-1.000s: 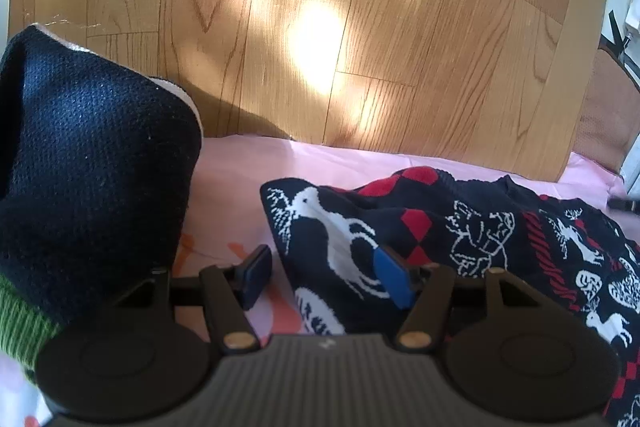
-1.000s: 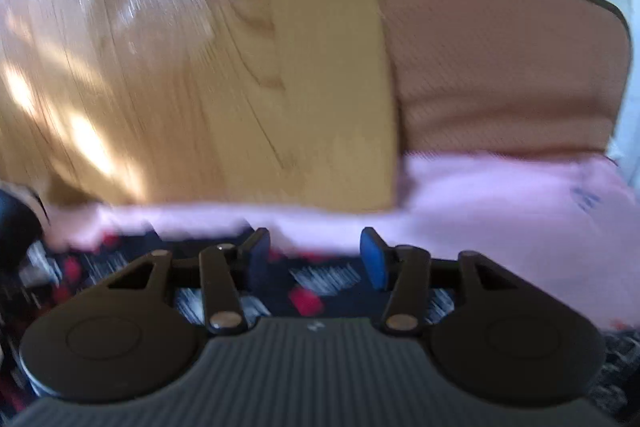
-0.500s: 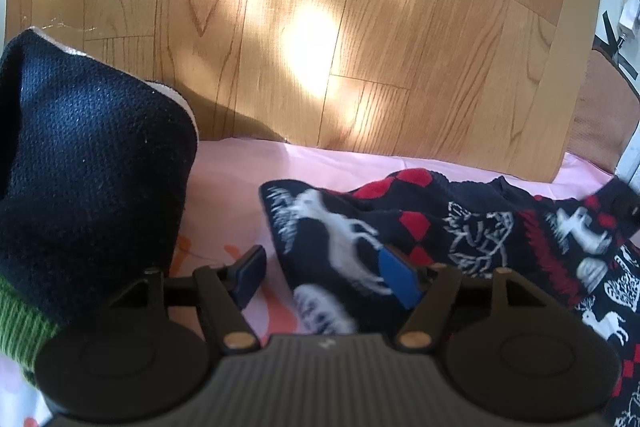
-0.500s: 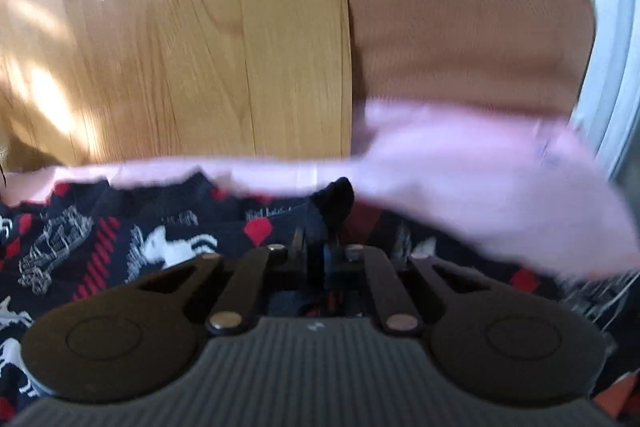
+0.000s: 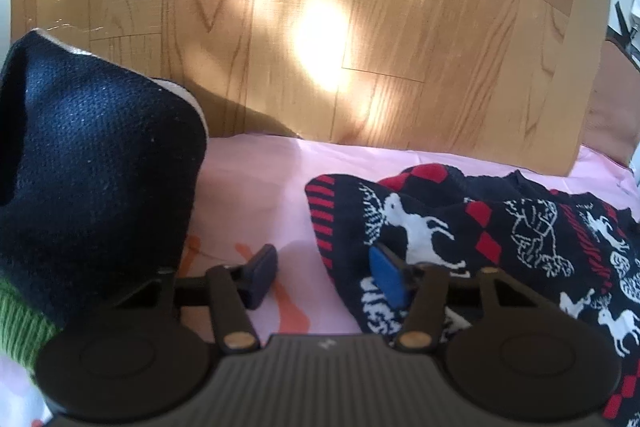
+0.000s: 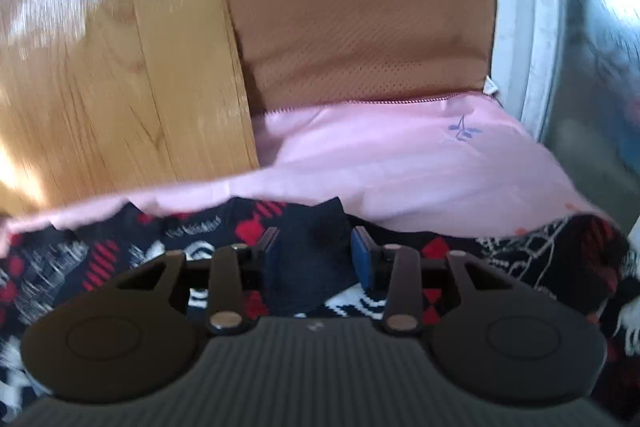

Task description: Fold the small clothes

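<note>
My tongs (image 5: 324, 277): matt black plastic, blue rubbery pads (image 5: 386, 281). Patterned sweater (image 5: 500, 247): soft knit. Navy garment (image 5: 96, 179): coarse knit, ribbed green cuff. Pink sheet (image 6: 400, 167): smooth cloth. Floor (image 5: 320, 7): glossy wood.

Sunlit, glary (R view blurred).

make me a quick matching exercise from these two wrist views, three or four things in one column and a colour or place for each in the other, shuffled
Things:
1. patterned sweater
2. knit garment
3. bedsheet
4. cushion

Descriptions:
A. brown, upright behind the pink fabric
B. pink, spread under the clothes
C. plain navy with a green ribbed edge, at the far left
D. navy with red diamonds and white deer

Pairs: 1-D, 2-C, 3-B, 4-A
</note>
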Available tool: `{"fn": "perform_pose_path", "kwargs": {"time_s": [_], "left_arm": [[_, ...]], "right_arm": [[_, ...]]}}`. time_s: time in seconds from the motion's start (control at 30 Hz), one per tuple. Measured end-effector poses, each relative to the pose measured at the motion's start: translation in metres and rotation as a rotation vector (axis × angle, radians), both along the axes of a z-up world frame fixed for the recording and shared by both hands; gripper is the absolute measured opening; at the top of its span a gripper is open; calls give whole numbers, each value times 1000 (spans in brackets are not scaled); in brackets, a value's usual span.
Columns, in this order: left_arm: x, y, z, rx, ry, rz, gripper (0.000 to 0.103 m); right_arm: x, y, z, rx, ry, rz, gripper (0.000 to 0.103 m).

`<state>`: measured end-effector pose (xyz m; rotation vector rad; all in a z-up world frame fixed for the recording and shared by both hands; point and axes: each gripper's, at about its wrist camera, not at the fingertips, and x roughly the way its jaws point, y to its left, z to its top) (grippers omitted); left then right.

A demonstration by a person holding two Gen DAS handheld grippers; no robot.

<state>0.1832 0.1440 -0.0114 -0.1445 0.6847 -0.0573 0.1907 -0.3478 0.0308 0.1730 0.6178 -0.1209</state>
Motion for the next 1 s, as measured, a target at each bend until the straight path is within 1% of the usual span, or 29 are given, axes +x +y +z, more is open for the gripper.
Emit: {"fn": "perform_pose_path", "kwargs": {"time_s": [0.07,0.1,0.13,0.17,0.2,0.23,0.27,0.3,0.33,0.37,0.4,0.47,0.5,0.57,0.63,0.7,0.73,0.77,0.87,0.97,1.0], "left_arm": [[1,-1,1,6,0,4,51],[1,-1,1,8,0,7,52],[0,-1,1,7,0,8,53],[0,0,2,-1,-4,7,53],[-2,2,2,-10,-14,7,52],[-6,4,4,-19,-40,12,52],[-9,5,7,-20,-71,17,54],[-15,4,11,-17,-115,18,56],[-23,3,17,-22,-169,11,56],[-29,2,22,-37,-213,-2,59],[-37,0,27,-62,-257,-23,65],[-48,-6,33,-103,-307,-84,71],[-51,-12,35,-110,-313,-126,72],[-52,-25,33,-90,-293,-203,72],[-47,-39,25,-45,-237,-266,72],[-38,-49,15,-7,-145,-306,72],[-31,-51,10,6,-82,-316,72],[-26,-52,7,0,-40,-320,72],[-25,-45,5,-46,-27,-323,74],[-26,-46,5,-44,-28,-326,75],[-25,-47,4,-41,-29,-327,76]], "right_arm": [[5,4,-14,-13,101,56,45],[3,3,-16,-47,103,60,44],[-5,-3,-15,-52,105,43,44],[-12,-11,-10,-29,97,22,44],[-25,-28,-2,52,52,-8,44],[-33,-39,2,100,26,-31,44],[-43,-52,7,153,2,-64,44],[-61,-74,14,232,-30,-119,44],[-77,-84,19,268,-44,-146,44],[-93,-92,25,304,-57,-176,44],[-111,-108,28,351,-75,-224,44],[-130,-119,28,372,-98,-275,44],[-141,-124,28,384,-113,-301,44],[-153,-126,21,432,-129,-328,44],[-160,-127,16,499,-136,-329,44],[-154,-121,10,524,-132,-330,44],[-150,-118,6,529,-123,-337,45],[-148,-119,4,534,-114,-346,45],[-131,-127,-14,549,-78,-392,45],[-108,-143,-35,575,-70,-472,45],[-102,-149,-40,581,-80,-495,42]]}}
